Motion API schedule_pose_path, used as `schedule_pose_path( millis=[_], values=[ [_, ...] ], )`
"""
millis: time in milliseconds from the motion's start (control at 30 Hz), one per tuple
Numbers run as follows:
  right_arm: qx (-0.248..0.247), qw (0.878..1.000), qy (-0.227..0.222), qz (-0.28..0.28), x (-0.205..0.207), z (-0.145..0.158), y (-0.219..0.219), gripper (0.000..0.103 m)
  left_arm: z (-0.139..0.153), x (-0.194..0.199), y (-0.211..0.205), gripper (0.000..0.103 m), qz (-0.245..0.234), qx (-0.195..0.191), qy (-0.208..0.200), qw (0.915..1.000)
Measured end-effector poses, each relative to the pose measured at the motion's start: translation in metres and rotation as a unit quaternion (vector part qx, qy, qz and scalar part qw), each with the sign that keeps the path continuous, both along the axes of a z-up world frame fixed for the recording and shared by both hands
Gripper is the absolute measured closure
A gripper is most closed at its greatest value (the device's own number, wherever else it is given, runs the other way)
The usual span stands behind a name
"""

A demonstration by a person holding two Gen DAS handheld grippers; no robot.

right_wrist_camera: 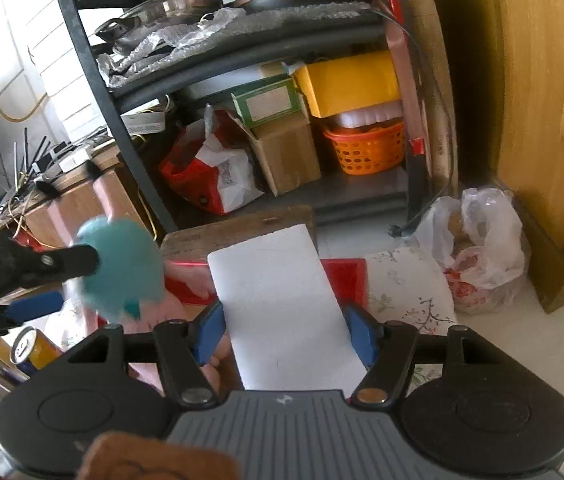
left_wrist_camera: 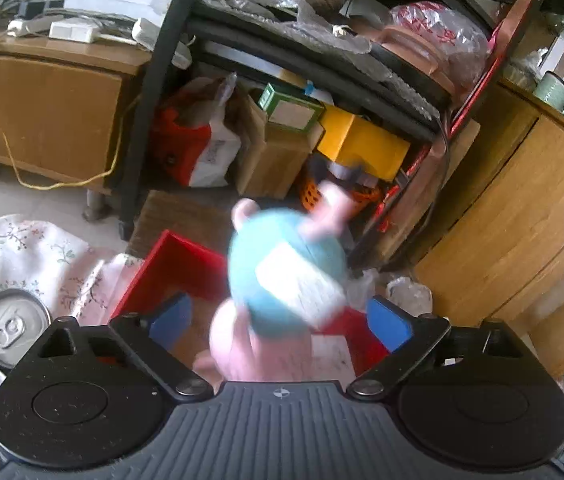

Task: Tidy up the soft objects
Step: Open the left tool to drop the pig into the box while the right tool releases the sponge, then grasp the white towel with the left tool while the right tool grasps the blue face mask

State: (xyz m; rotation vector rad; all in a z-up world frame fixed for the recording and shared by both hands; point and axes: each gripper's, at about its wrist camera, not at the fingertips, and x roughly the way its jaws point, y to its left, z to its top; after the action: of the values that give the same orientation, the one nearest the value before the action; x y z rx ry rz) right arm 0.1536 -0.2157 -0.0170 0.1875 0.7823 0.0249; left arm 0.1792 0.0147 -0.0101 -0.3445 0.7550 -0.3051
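A pink and teal plush toy (left_wrist_camera: pixel 282 276) with a white tag hangs blurred between the blue pads of my left gripper (left_wrist_camera: pixel 279 320), above a red box (left_wrist_camera: pixel 177 260). The jaws stand wide, apart from the toy's sides. In the right wrist view the same toy (right_wrist_camera: pixel 121 268) is at the left, by the left gripper's black finger (right_wrist_camera: pixel 57 264). My right gripper (right_wrist_camera: pixel 288 332) is shut on a white foam block (right_wrist_camera: pixel 282 304) held over the red box (right_wrist_camera: pixel 346 276).
A drink can (left_wrist_camera: pixel 11 326) stands on a floral cloth (left_wrist_camera: pixel 21 248) left of the box. A black shelf rack (left_wrist_camera: pixel 149 100) with boxes, bags and an orange basket (right_wrist_camera: pixel 366 148) is behind. Wooden cabinets (left_wrist_camera: pixel 522 220) flank it. A plastic bag (right_wrist_camera: pixel 478 240) lies on the floor.
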Motion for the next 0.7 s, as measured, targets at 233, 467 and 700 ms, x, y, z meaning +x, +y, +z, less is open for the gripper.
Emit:
schedule_pose_path(
  millis=[233, 467, 700],
  values=[
    [0.004, 1.0, 0.002, 0.001, 0.001, -0.002, -0.006, 0.052, 0.009, -0.014, 0.005, 0.01, 0.001, -0.011, -0.001, 0.9999],
    [0.023, 1.0, 0.016, 0.0, 0.003, -0.007, -0.006, 0.052, 0.009, -0.018, 0.009, 0.009, -0.007, -0.012, 0.002, 0.9999],
    [0.01, 1.0, 0.013, 0.013, -0.019, 0.001, -0.007, 0.052, 0.007, -0.044, 0.01, 0.009, -0.015, 0.003, 0.01, 0.9998]
  ],
)
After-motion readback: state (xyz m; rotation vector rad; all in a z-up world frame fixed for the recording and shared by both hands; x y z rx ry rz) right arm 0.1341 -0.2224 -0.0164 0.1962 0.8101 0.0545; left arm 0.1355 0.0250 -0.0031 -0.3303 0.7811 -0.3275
